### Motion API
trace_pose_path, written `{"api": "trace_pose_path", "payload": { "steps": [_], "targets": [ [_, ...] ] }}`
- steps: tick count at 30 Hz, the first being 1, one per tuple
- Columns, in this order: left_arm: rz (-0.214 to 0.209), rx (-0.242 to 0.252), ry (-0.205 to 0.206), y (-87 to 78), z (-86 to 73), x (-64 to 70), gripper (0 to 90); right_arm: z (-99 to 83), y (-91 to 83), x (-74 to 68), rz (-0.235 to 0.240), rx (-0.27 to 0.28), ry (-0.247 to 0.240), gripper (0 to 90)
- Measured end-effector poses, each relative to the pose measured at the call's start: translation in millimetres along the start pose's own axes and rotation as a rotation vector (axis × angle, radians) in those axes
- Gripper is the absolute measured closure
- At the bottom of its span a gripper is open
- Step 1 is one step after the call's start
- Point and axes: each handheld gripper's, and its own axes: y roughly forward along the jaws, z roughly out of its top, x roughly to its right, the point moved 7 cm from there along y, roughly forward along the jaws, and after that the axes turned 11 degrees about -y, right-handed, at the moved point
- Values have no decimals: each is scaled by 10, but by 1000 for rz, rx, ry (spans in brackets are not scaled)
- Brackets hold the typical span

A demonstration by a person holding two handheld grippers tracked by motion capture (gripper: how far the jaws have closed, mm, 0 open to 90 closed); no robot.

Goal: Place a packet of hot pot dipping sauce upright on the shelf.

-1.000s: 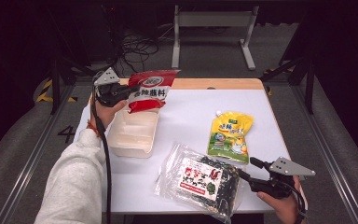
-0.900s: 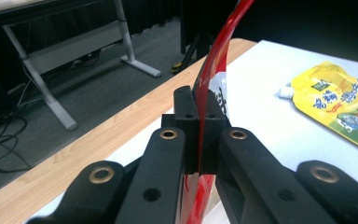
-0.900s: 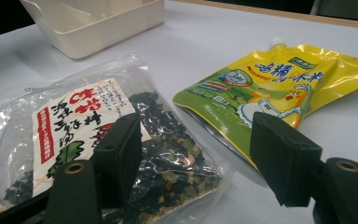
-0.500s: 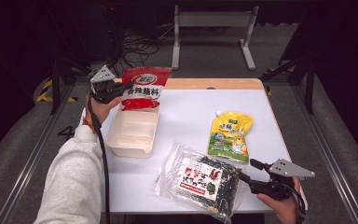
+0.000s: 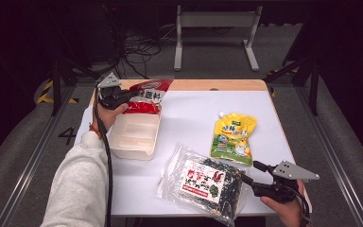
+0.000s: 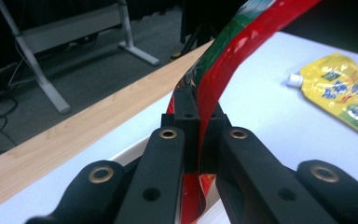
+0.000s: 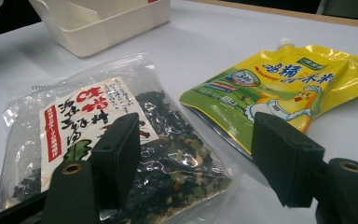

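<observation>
The red packet [image 5: 146, 96] is clamped by its edge in the closed left gripper [image 5: 131, 96], above the white tray [image 5: 133, 137]'s far rim. The right gripper [image 5: 252, 174] is held wide open at the near edge, beside the seaweed bag [image 5: 203, 181]; bare table [image 5: 189, 118] is left between.

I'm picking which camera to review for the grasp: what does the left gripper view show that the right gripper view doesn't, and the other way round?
Left gripper view: the left gripper, jaws shut on the red packet, plus the table's wooden edge strip and a metal stand on the floor beyond.

Right gripper view: the right gripper, jaws open and apart, low over the clear seaweed bag, holding nothing.

Both: the yellow spout pouch, lying flat, the white tabletop, and the cream bin, of which the left gripper view catches just the rim.
</observation>
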Motion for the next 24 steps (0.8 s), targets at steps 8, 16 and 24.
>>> {"api": "trace_pose_path", "payload": {
  "steps": [8, 16, 24],
  "targets": [
    [37, -24, 12, -47, -51, -37, 772, -18, 5, 15, 4, -8, -2, 330],
    [40, -96, 19, -113, -317, -113, 877, -25, 22, 1, 13, -22, -6, 324],
    [57, -103, 17, -84, -361, -128, 898, 2, 47, 12, 6, -32, -42, 324]
  ]
}}
